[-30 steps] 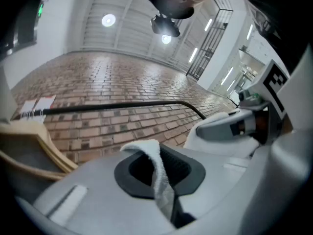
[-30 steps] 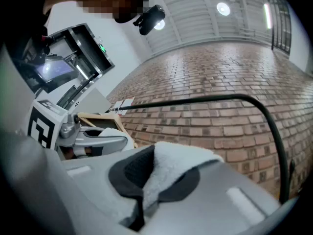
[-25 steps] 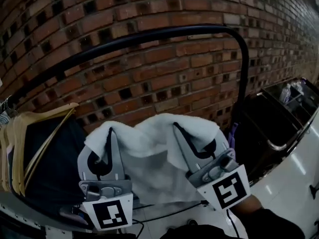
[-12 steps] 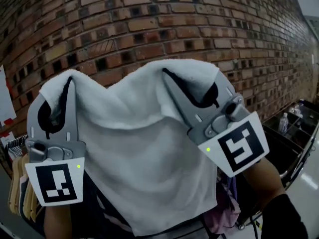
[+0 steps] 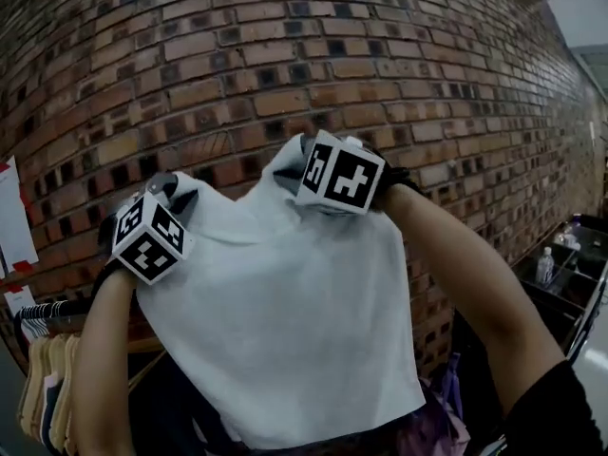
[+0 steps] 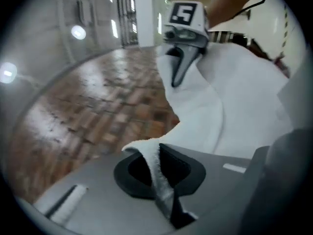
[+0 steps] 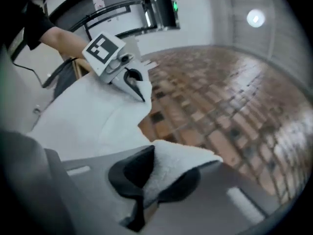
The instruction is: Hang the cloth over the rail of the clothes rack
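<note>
Hanging down as a spread sheet, a white cloth (image 5: pixel 285 331) was held raised in front of a brick wall (image 5: pixel 285 55), gripped by its two upper corners. The jaws of the left gripper (image 6: pixel 155 168) were pressed together on one corner, a fold of towelling being pinched between the dark pads. Those of the right gripper (image 7: pixel 154 173) were likewise closed on the other corner. In the head view, the right corner was carried slightly higher than the left. Wooden hangers (image 5: pixel 43 388) were seen low at the left, near the cloth's lower edge.
</note>
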Tool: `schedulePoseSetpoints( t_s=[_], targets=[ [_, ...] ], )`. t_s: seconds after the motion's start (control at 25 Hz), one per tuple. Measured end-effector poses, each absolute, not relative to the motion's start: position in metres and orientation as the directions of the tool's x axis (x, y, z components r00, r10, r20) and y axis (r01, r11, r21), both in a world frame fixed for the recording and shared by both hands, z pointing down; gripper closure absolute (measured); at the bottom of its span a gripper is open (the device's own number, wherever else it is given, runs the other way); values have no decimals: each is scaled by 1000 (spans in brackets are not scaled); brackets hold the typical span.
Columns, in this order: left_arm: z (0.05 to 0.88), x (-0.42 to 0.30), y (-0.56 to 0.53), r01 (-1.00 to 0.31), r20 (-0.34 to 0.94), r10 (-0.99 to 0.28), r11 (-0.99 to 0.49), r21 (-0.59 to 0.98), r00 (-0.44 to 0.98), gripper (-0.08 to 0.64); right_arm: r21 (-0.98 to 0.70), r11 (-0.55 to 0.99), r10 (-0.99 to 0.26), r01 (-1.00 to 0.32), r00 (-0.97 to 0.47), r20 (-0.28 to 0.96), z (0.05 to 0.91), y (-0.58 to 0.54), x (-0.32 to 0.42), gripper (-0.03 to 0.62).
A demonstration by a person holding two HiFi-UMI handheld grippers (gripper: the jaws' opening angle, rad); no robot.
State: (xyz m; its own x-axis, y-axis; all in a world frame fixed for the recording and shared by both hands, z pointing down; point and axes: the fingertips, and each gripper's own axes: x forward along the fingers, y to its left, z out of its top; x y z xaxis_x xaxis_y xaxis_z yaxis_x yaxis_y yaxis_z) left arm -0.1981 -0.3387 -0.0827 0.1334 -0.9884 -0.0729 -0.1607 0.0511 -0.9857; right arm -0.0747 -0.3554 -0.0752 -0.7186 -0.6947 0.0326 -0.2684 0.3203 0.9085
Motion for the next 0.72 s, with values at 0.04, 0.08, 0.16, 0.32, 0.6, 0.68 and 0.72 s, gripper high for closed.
schedulePoseSetpoints(
  t_s=[0.04,0.08,0.16,0.32,0.6,0.68,0.72],
  targets=[
    [-46,-203,-359,-125,113,-987,-128,-984,118,543,898,403,-698,-174,-694,179,-45,-371,-82,581],
    [-13,-207,-372,-119,273,-955,-286,-951,112,543,877,470,-687,-98,-665,293,-19,-382,-87,581],
    [31,-210,-381,-178,484,-862,-505,-845,149,543,828,561,-647,-10,-630,430,14,-394,-95,581],
    [75,-220,-377,-259,700,-695,-715,-650,164,540,727,686,-559,28,-620,551,35,-397,-99,575],
    [111,-240,-365,-475,833,-516,-794,-379,198,373,483,875,-346,26,-665,662,56,-386,-101,457],
    [117,-245,-363,-497,853,-488,-796,-346,188,365,413,911,-283,24,-690,666,57,-381,-102,451],
    [119,-246,-361,-509,858,-479,-794,-333,186,364,397,918,-272,21,-694,666,57,-380,-101,451]
  ],
)
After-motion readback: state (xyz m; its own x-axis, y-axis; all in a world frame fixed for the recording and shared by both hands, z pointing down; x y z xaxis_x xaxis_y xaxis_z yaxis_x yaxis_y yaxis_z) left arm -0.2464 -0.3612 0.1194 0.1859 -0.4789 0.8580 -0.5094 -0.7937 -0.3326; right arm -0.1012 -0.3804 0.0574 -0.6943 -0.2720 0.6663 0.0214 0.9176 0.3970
